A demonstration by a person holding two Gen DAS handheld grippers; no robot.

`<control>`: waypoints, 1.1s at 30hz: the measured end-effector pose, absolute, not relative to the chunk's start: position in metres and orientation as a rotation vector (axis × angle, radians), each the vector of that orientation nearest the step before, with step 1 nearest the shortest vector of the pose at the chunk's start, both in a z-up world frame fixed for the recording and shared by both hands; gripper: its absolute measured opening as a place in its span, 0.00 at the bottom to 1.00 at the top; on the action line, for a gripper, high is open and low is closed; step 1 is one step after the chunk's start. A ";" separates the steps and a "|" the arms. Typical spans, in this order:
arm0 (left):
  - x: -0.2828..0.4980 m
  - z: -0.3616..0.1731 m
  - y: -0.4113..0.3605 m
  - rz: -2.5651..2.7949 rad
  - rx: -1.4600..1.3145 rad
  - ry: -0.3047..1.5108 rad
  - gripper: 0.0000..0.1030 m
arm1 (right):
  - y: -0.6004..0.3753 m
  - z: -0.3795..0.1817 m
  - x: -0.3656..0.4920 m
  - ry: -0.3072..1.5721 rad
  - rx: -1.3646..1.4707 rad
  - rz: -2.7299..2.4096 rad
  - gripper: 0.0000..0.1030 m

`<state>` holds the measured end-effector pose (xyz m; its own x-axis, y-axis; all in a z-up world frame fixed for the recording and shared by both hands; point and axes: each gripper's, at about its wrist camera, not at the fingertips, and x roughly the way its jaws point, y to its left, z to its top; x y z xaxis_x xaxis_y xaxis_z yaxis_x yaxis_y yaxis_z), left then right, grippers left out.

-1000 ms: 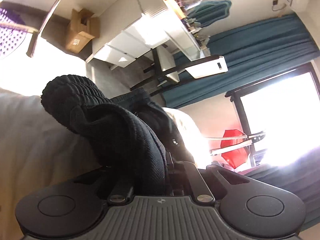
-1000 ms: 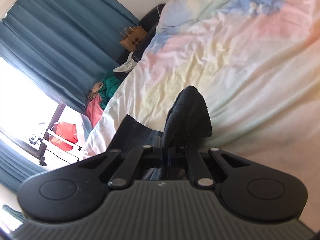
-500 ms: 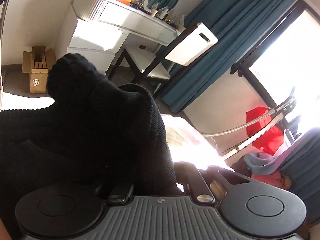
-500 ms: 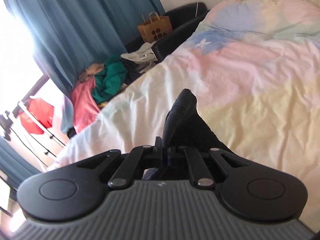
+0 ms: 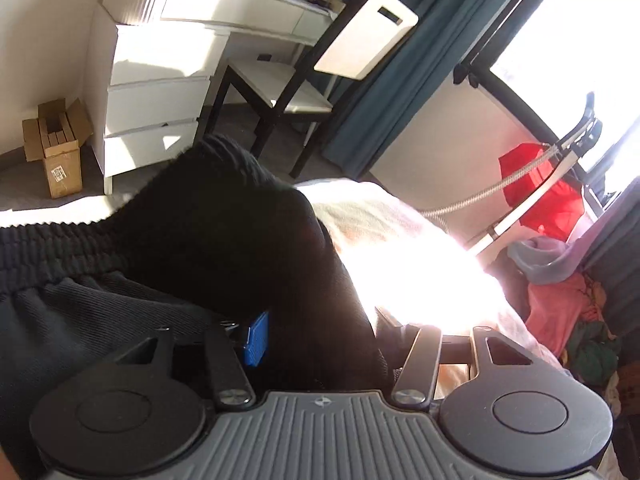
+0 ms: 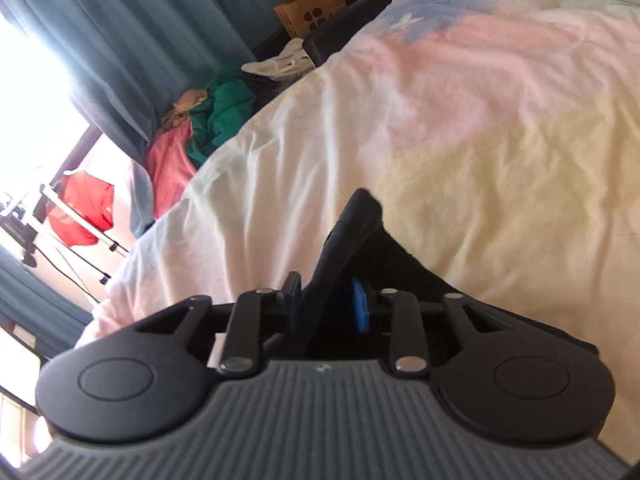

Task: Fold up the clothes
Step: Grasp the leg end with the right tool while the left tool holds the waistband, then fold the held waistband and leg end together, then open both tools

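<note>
No legible text; cardboard box (image 5: 56, 148) label too small to read

The garment (image 5: 224, 240) is black with a ribbed waistband. The bed cover (image 6: 480, 128) shows pastel blotches of pink, yellow and blue on white. The curtains (image 5: 404, 64) are teal, the drawers (image 5: 156, 96) white, and the tongs' pads (image 6: 360, 312) blue.

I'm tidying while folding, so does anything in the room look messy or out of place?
Yes. A heap of loose clothes, pink, green and tan, lies crumpled on the floor beside the bed under the blue curtain. It is also seen in the left wrist view. Nothing looks spilled or broken.
</note>
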<state>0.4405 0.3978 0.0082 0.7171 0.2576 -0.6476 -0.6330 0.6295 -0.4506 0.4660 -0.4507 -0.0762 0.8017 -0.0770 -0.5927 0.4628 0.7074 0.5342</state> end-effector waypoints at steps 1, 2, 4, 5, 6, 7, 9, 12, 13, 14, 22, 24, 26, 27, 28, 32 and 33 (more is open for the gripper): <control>0.428 0.019 0.397 0.556 -0.713 0.533 0.70 | -0.452 -0.069 0.453 0.551 0.735 -0.316 0.48; 0.415 0.028 0.397 0.562 -0.704 0.506 0.83 | -0.454 -0.061 0.440 0.530 0.740 -0.312 0.51; 0.390 0.036 0.401 0.554 -0.707 0.505 0.85 | -0.459 -0.051 0.414 0.518 0.756 -0.295 0.58; 0.378 0.038 0.404 0.550 -0.717 0.515 0.85 | -0.461 -0.050 0.401 0.522 0.777 -0.288 0.59; 0.366 0.039 0.406 0.545 -0.727 0.525 0.85 | -0.463 -0.049 0.387 0.526 0.797 -0.282 0.59; 0.354 0.041 0.408 0.540 -0.737 0.535 0.85 | -0.465 -0.048 0.374 0.531 0.819 -0.275 0.59; 0.312 0.020 0.424 0.544 -0.859 0.572 0.86 | -0.469 -0.058 0.348 0.558 0.895 -0.273 0.60; 0.250 -0.011 0.447 0.546 -1.043 0.627 0.86 | -0.470 -0.086 0.316 0.625 1.047 -0.262 0.61; 0.231 -0.028 0.456 0.544 -1.124 0.649 0.86 | -0.470 -0.096 0.309 0.643 1.091 -0.260 0.61; 0.210 -0.045 0.465 0.535 -1.191 0.672 0.86 | -0.467 -0.108 0.303 0.667 1.136 -0.256 0.61; 0.191 -0.090 0.479 0.484 -1.266 0.488 0.86 | -0.456 -0.149 0.324 0.610 1.201 -0.226 0.60; 0.208 -0.090 0.476 0.501 -1.240 0.448 0.73 | -0.454 -0.156 0.338 0.587 1.189 -0.242 0.60; 0.229 -0.088 0.469 0.543 -1.209 0.412 0.68 | -0.449 -0.158 0.351 0.557 1.136 -0.268 0.60; 0.236 -0.088 0.468 0.562 -1.194 0.392 0.60 | -0.446 -0.157 0.356 0.540 1.098 -0.282 0.53; 0.246 -0.089 0.467 0.581 -1.184 0.383 0.55 | -0.444 -0.155 0.360 0.530 1.061 -0.298 0.36; 0.280 -0.073 0.477 0.595 -1.166 0.428 0.19 | -0.450 -0.152 0.359 0.485 1.129 -0.341 0.17; 0.288 -0.064 0.481 0.583 -1.171 0.446 0.17 | -0.453 -0.150 0.356 0.464 1.167 -0.339 0.17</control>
